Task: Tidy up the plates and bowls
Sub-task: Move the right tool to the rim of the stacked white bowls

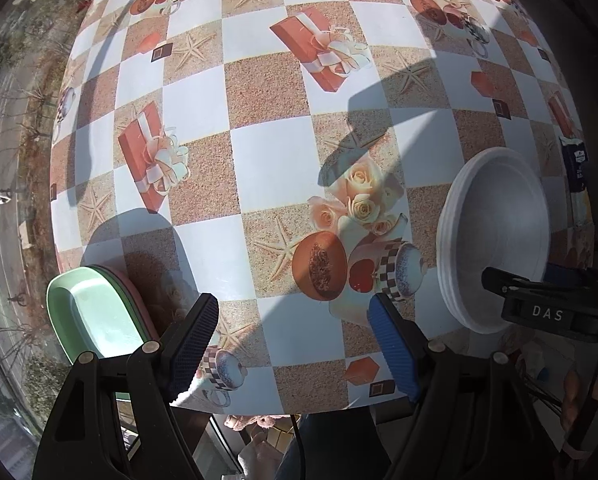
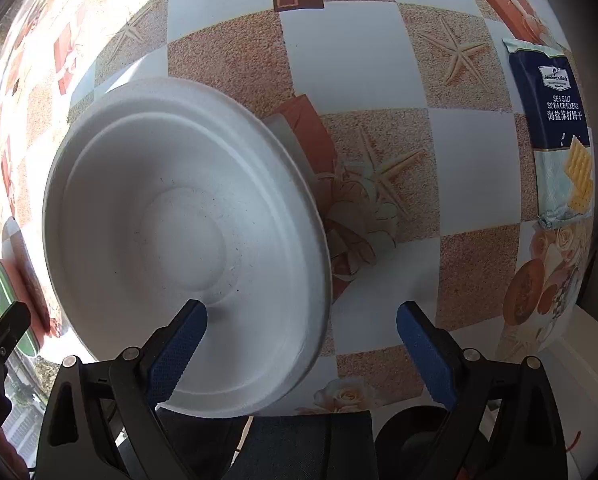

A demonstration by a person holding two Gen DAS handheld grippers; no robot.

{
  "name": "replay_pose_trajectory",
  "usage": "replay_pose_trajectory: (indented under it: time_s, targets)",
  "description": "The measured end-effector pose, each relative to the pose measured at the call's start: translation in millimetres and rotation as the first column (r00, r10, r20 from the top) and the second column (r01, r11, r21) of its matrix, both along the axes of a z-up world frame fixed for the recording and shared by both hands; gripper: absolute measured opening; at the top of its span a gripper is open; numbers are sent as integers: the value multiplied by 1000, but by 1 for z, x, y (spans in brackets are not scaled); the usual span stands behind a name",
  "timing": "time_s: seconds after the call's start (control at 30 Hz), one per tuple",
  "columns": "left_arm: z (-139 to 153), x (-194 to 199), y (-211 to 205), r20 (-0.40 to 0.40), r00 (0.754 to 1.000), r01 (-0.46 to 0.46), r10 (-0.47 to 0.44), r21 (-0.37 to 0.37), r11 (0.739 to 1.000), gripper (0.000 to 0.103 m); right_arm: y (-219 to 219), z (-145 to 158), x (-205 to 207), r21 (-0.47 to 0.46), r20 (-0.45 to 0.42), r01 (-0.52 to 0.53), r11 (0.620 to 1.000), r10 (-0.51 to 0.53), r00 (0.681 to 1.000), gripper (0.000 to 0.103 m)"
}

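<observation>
We see a stack of white bowls sitting near the front edge of the tabletop, nested closely so that only their rims show apart, and the top one is empty save for a few dark specks. We judge them to be moulded pulp or foam: very light, stiff enough at the rolled rim but easily dented or cracked by a hard pinch, with a matte surface that should not slip. The rim wall is where we would take hold, one finger inside and one outside. Our right gripper is spread wide, its left finger over the inside of the bowl and the near rim between the two fingers, neither pad pressing on it. Well to the left, at the tabletop's edge, lies a stack of green and pink plates, smoother and probably more slippery plastic, the top one empty. Our left gripper hangs spread and holds nothing, just beside them. A packet of soda crackers lies to the right.
</observation>
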State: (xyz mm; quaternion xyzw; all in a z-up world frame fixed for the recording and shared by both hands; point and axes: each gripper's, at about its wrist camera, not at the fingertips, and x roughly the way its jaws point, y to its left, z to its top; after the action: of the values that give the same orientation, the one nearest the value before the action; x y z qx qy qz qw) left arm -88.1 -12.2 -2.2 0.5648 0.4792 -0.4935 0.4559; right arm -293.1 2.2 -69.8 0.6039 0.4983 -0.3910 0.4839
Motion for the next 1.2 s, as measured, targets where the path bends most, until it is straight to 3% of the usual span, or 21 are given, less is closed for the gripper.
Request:
replay_pose_trajectory:
  time_s: [0.4,0.87,1.2]
  targets:
    - [1,-56,-9,-39,991,126,-128,-47,991,81,-1,9,-24,-60,29,53,997,-52,998,96]
    - [-31,-88,-31,-19,994,106,-106,-9,994,81,-15,2,-85,-56,46,99,994,-96,994,96]
    - [-58,-87,-29,-6,996,88,-88,12,996,81,-16,-7,-72,-50,34,67,997,-65,997,96]
